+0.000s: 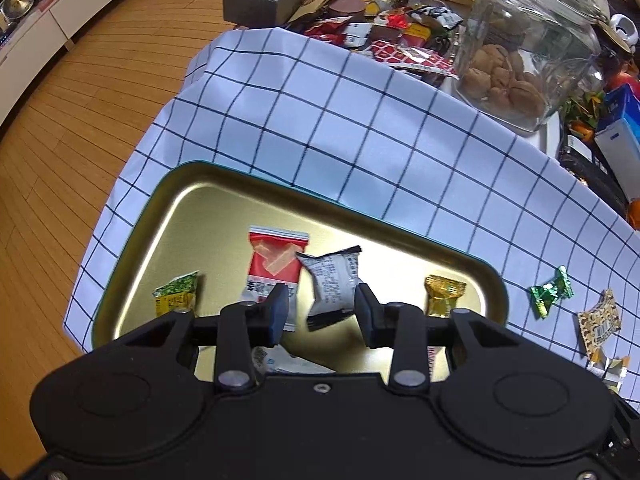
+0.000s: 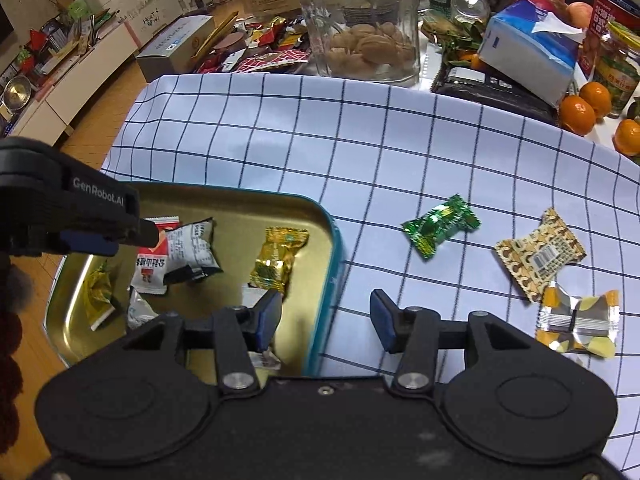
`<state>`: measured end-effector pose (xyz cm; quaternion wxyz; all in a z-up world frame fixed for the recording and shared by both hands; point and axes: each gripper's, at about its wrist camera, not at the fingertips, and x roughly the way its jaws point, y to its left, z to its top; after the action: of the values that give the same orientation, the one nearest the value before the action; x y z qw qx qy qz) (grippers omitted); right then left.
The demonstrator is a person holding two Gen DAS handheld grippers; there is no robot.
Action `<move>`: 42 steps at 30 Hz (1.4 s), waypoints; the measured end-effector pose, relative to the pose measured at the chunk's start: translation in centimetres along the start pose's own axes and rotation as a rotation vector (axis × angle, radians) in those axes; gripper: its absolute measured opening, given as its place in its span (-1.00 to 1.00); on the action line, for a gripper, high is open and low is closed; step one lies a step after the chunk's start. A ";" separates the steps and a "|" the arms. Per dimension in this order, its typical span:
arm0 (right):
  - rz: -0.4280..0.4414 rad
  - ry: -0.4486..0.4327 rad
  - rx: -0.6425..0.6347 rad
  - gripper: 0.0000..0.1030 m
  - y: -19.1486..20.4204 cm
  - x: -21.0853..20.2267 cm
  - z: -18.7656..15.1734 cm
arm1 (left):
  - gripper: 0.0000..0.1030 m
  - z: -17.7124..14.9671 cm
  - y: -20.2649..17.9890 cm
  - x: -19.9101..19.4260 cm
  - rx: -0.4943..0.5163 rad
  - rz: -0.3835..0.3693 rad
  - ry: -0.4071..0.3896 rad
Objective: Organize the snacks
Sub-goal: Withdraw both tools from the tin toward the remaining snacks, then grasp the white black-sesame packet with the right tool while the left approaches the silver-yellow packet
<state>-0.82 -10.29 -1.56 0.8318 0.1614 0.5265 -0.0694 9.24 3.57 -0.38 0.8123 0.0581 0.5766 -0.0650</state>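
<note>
Over a gold tray (image 1: pixel 192 208) on a checked cloth (image 1: pixel 360 128), the left gripper (image 1: pixel 321 312) hangs with jaws apart and empty above a grey-and-white packet (image 1: pixel 334 280). Beside that packet lie a red one (image 1: pixel 274 264), a green-yellow one (image 1: pixel 176 294) to the left and a gold sweet (image 1: pixel 444 294) to the right. Near the tray's right rim, the right gripper (image 2: pixel 325 320) also stands parted, gripping nothing. Right of it on the cloth wait a green sweet (image 2: pixel 440 226), a brown patterned packet (image 2: pixel 540 256) and an orange-grey one (image 2: pixel 576 322).
</note>
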 end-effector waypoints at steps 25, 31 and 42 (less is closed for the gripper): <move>-0.108 0.013 0.266 0.03 -15.3 -5.7 -2.7 | -0.11 -4.7 -14.4 -0.5 0.244 -0.073 0.032; -0.083 0.100 0.402 0.04 -18.8 -5.4 -4.3 | -0.11 -5.4 -16.4 -0.1 0.261 -0.100 0.063; -0.050 0.167 0.376 0.02 -17.4 -3.7 -5.1 | -0.11 -5.5 -16.7 0.6 0.229 -0.123 0.099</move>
<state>-11.79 -25.09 -3.62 0.7385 0.3058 0.5753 -0.1735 1.49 -12.01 -3.09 0.7655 0.1179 0.6072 -0.1772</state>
